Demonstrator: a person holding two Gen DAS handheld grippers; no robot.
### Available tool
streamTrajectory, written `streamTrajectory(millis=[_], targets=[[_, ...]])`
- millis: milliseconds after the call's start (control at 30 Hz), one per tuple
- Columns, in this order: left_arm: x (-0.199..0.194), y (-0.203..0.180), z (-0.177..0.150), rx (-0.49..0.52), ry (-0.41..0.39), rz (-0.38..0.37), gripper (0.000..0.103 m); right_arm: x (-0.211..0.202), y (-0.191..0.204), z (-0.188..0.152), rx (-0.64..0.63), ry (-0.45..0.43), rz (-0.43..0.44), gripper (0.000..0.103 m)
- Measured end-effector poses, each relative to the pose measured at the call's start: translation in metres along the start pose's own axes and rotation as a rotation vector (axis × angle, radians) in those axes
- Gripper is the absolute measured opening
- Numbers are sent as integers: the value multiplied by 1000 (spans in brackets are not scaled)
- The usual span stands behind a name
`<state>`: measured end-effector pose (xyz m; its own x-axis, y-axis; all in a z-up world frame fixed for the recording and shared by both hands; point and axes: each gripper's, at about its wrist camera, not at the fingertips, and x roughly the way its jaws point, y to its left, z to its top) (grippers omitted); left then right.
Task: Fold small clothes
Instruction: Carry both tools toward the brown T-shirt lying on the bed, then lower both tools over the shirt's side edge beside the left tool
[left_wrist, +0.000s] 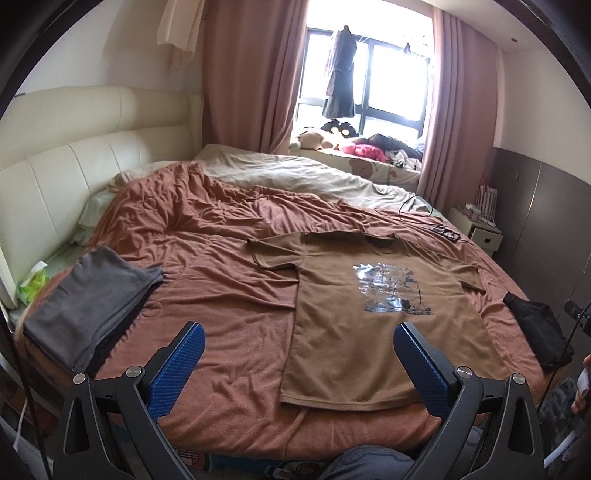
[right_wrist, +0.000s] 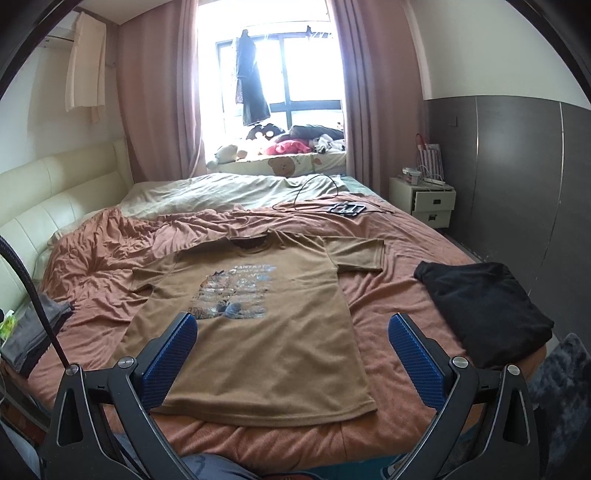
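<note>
brown T-shirt lies flat, picture side up, in the middle of the orange bed cover | left gripper wide apart, holding nothing, low in frame | right gripper wide apart, holding nothing | grey folded pile at left | black cloth at right

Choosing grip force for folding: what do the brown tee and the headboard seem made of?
Tee: looks like soft matte knit, probably cotton; it lies limp and flat with a stitched hem and a glossy printed graphic. Headboard: seems cream leather or leatherette; smooth padded panels with a slight sheen.
</note>
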<state>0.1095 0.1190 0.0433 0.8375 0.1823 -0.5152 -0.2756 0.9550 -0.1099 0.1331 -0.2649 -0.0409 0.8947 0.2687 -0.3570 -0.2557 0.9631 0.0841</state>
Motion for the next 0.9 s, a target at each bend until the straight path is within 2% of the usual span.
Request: streamTrajectory(millis=[133,300,600,667,800,900], targets=[[18,8,9,-2,15,37,103,21,5,4,-23,10,18,103],[46,13,23,53,79,115,103,46,14,18,-62,44,17,103],[91,24,50,59,167,149,103,81,22,46,-91,95,72,103],[101,26,57,56,187,163,103,86,21,51,-96,91,66,103],[117,36,70,22,192,120,103,97,27,60,-98,82,40,103],[129,45,81,21,203,144,103,108,36,67,-97,88,49,103]])
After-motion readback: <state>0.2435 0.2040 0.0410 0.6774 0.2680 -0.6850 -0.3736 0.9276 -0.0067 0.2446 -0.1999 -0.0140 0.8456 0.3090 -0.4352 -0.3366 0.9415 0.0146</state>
